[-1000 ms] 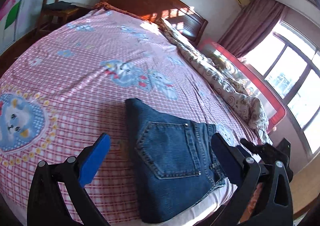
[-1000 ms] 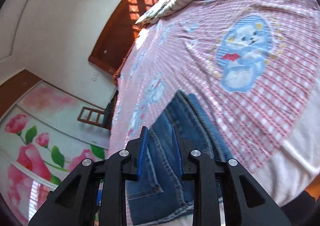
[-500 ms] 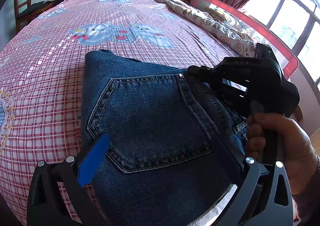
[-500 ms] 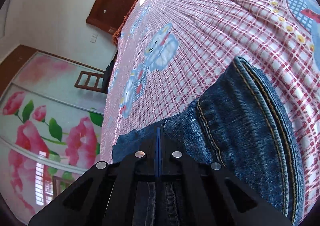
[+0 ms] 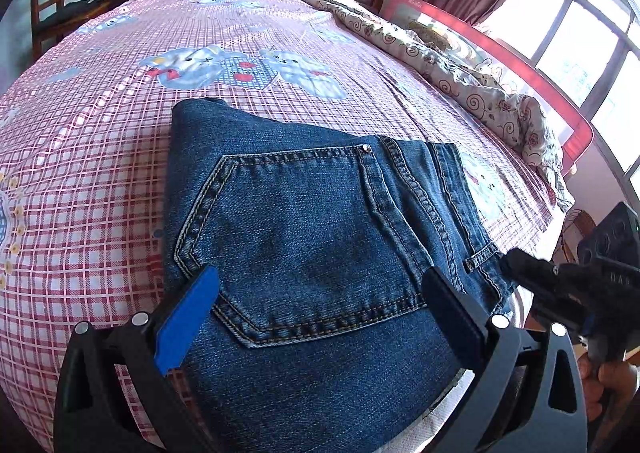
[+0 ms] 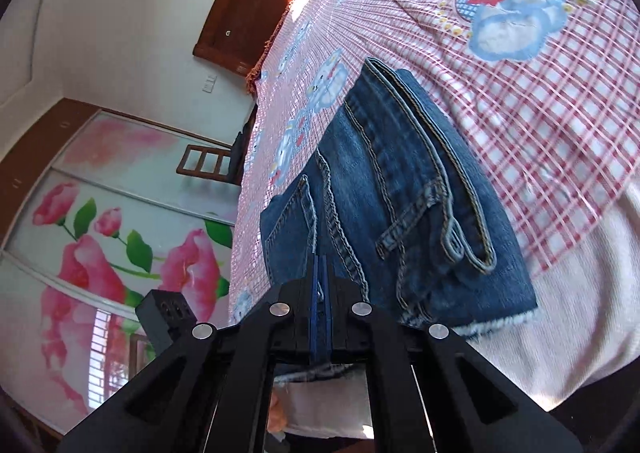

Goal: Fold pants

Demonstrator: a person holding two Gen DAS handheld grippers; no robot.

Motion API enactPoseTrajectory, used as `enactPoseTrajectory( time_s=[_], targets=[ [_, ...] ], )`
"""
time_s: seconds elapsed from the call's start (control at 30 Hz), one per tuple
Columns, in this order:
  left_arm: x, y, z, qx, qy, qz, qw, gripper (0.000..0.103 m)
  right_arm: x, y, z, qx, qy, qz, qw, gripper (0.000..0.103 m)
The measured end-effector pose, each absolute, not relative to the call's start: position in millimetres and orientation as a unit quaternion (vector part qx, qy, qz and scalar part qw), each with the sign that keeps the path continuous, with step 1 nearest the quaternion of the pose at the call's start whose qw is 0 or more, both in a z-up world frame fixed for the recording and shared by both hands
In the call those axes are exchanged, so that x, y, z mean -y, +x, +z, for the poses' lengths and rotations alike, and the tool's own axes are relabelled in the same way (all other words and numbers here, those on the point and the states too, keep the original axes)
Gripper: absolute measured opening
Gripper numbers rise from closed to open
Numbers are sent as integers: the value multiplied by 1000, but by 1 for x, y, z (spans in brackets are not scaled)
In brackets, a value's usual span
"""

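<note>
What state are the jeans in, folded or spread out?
Folded. The jeans lie as a compact stack on the bed sheet, back pocket up; the right wrist view shows layered edges.

Left gripper (image 5: 320, 305) fingers spread wide; right gripper (image 6: 319, 281) fingers pressed together.

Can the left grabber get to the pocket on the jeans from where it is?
Probably yes. The left gripper hangs open right over the folded jeans, its fingers either side of the back pocket, and nothing lies between them.
</note>
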State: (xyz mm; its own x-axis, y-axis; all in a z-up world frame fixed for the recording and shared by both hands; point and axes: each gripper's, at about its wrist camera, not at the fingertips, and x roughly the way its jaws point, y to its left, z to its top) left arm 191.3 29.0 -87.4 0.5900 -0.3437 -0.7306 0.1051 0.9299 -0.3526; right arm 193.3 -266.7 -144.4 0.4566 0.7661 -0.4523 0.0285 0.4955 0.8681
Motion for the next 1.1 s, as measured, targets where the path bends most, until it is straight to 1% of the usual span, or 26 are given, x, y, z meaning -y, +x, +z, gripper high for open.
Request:
enactPoseTrajectory(
  time_s=[0.13, 0.23, 0.53, 0.7, 0.83, 0.9, 0.97, 1.0, 1.03, 1.1],
  targets=[
    [-30, 190, -88, -434, -135, -127, 882, 101, 273, 186, -177, -491, 439, 221, 719, 1],
    [-31, 191, -88, -434, -138, -126, 882, 100, 276, 182, -199, -470, 477, 232, 705, 0],
    [-26, 184, -78, -444, -122, -115, 880, 101, 272, 181, -201, -463, 463, 241, 717, 0],
    [-51, 148, -67, -425, -171, -107, 883, 101, 277, 180, -208, -455, 487, 251, 702, 0],
    [-80, 125, -89, -445, -248, -95, 856, 100, 279, 179, -209, -453, 490, 253, 701, 0],
    [-87, 120, -101, -448, -289, -117, 838, 98, 278, 179, -210, -452, 492, 253, 699, 0],
    [-87, 117, -103, -435, -296, -134, 840, 97, 280, 178, -210, -453, 492, 254, 699, 0],
    [-85, 118, -105, -435, -305, -154, 833, 89, 280, 178, -211, -453, 492, 253, 699, 0],
    [-83, 122, -108, -441, -319, -174, 821, 84, 280, 178, -210, -453, 492, 253, 699, 0],
    [-77, 123, -110, -450, -314, -170, 819, 85, 282, 178, -211, -453, 493, 253, 699, 0]
  ],
)
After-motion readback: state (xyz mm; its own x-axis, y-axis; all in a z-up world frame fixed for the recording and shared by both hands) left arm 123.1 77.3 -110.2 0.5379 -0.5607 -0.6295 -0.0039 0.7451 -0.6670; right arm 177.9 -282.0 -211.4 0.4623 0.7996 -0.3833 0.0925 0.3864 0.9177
